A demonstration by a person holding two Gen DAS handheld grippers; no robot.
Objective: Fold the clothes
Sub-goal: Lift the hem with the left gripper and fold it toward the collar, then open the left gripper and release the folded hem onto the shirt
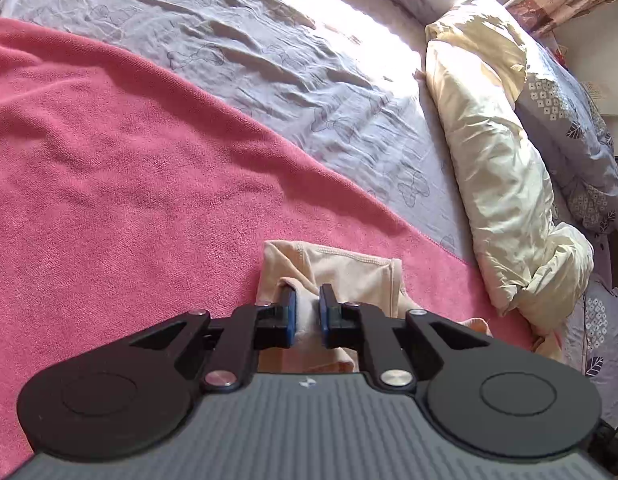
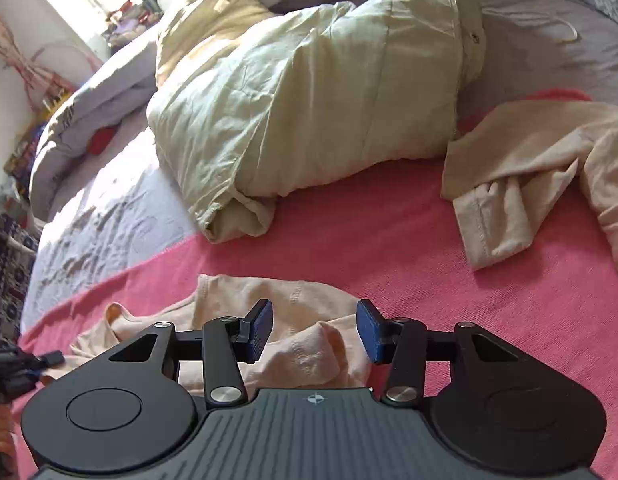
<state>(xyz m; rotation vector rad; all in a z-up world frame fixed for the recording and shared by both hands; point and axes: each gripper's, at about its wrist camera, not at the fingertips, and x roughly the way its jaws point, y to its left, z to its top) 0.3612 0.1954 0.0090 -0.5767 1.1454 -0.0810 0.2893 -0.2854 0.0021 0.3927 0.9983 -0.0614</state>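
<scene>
A peach garment [image 1: 349, 272] lies crumpled on a pink blanket [image 1: 109, 160] spread over the bed. My left gripper [image 1: 307, 312] has its blue pads close together, with a bunched fold of that garment filling the narrow gap between them. In the right wrist view my right gripper [image 2: 315, 330] stands open just above the peach garment [image 2: 301, 352], with a raised fold lying between the pads and touching neither. More peach cloth with a cuffed sleeve [image 2: 529, 168] lies apart at the right on the pink blanket [image 2: 349, 232].
A cream duvet [image 1: 489, 160] is rolled up along the blanket's far edge [image 2: 309, 100]. Beyond it is a grey printed sheet [image 1: 269, 60] and a patterned pillow [image 1: 569, 120]. A hand holding the other gripper [image 2: 17, 368] shows at the left edge.
</scene>
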